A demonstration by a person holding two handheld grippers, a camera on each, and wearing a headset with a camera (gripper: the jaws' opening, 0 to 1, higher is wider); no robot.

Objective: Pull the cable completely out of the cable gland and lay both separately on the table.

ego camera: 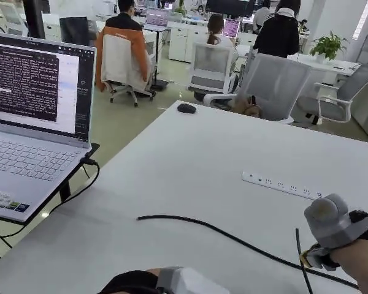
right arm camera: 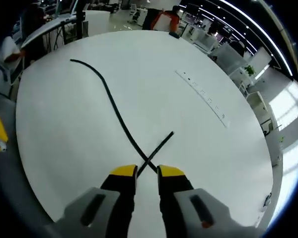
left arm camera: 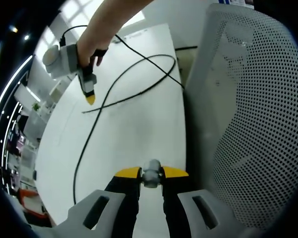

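Cable point(right arm camera: 109, 99): black, crossing itself on table point(right arm camera: 203, 163).
Gland point(left arm camera: 151, 177): clamped in left gripper point(left arm camera: 151, 172).
Right gripper point(right arm camera: 147, 171): jaws slightly parted.
Laptop point(ego camera: 30, 122) text: unreadable.

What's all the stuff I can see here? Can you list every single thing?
table: 1, white, under everything
cable: 1, black, lying on the table, crossing over itself
cable gland: 1, grey, pinched between yellow-tipped jaws
power strip: 1, white, on the table's right side
mouse: 1, black, at the table's far edge
laptop: 1, silver, screen on, left of the table
office chairs: several, grey or white, behind the table
plant: 1, green, far right
people: several, at the back desks
left gripper: 1, grey, jaws shut on the cable gland
right gripper: 1, grey, jaws slightly apart over the cable
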